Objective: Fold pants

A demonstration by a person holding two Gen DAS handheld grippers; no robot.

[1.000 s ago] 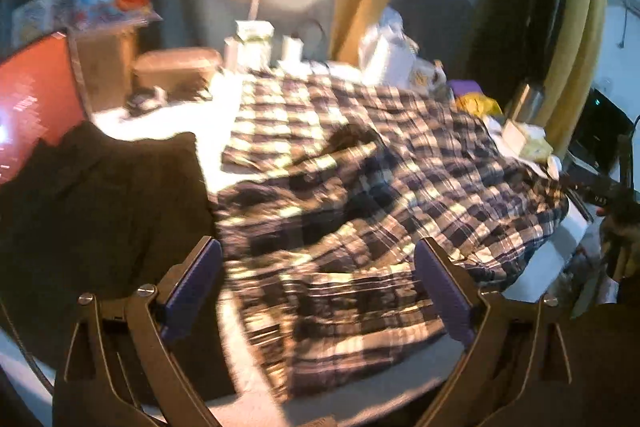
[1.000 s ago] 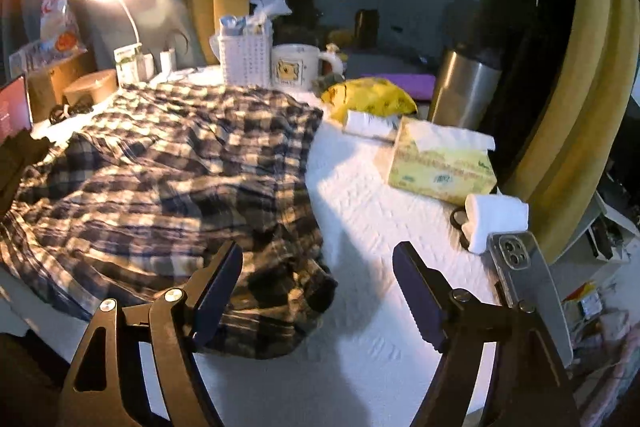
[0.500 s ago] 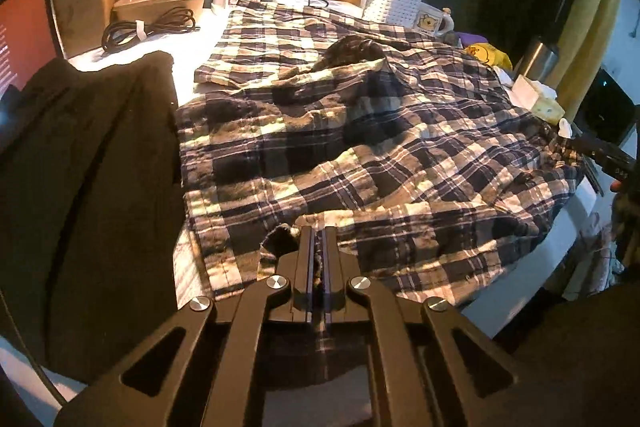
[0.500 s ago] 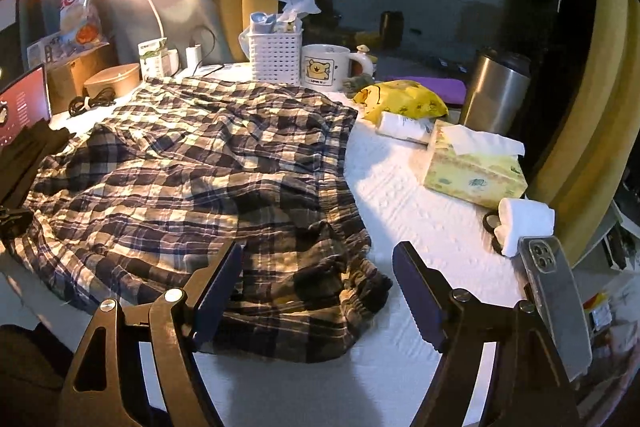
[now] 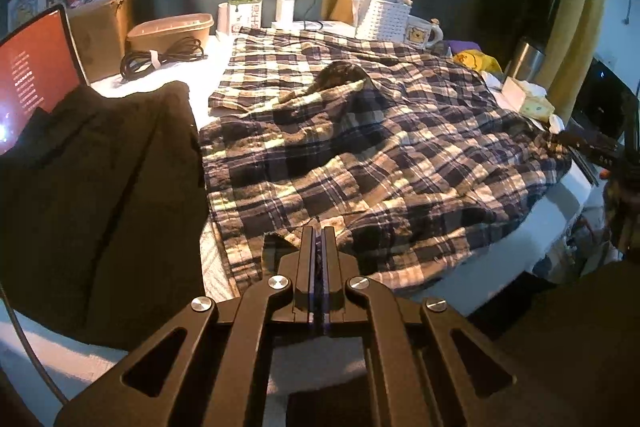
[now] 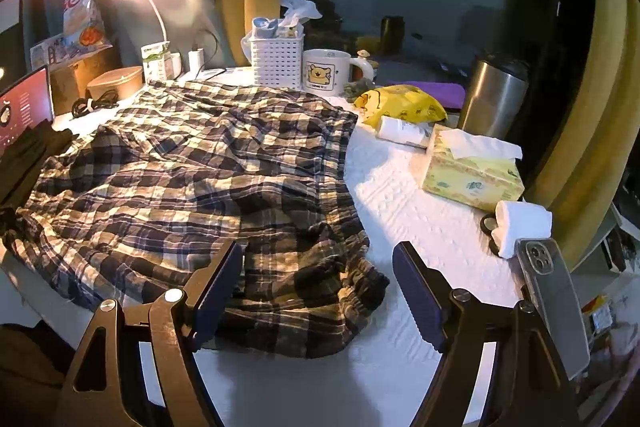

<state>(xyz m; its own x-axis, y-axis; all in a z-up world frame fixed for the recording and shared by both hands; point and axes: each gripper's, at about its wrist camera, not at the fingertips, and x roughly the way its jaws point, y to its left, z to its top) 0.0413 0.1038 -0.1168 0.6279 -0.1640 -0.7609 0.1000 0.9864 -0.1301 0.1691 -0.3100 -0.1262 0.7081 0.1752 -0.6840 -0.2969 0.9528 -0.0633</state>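
Observation:
Plaid pants lie spread and wrinkled over the white table top. My left gripper is shut on their near hem, with a fold of the cloth pinched between the pads. In the right wrist view the same pants stretch away to the left, and their bunched elastic waistband lies near the front edge. My right gripper stands open just above that waistband end, with the cloth under and between its fingers but not pressed.
A black garment and a lit laptop screen lie left of the pants. On the right stand a tissue box, a steel tumbler, a phone and a white roll. A mug and a white basket stand behind.
My left gripper went from wide open to shut on the pants' near hem and moved closer to the cloth. The right gripper stayed open and edged nearer the waistband.

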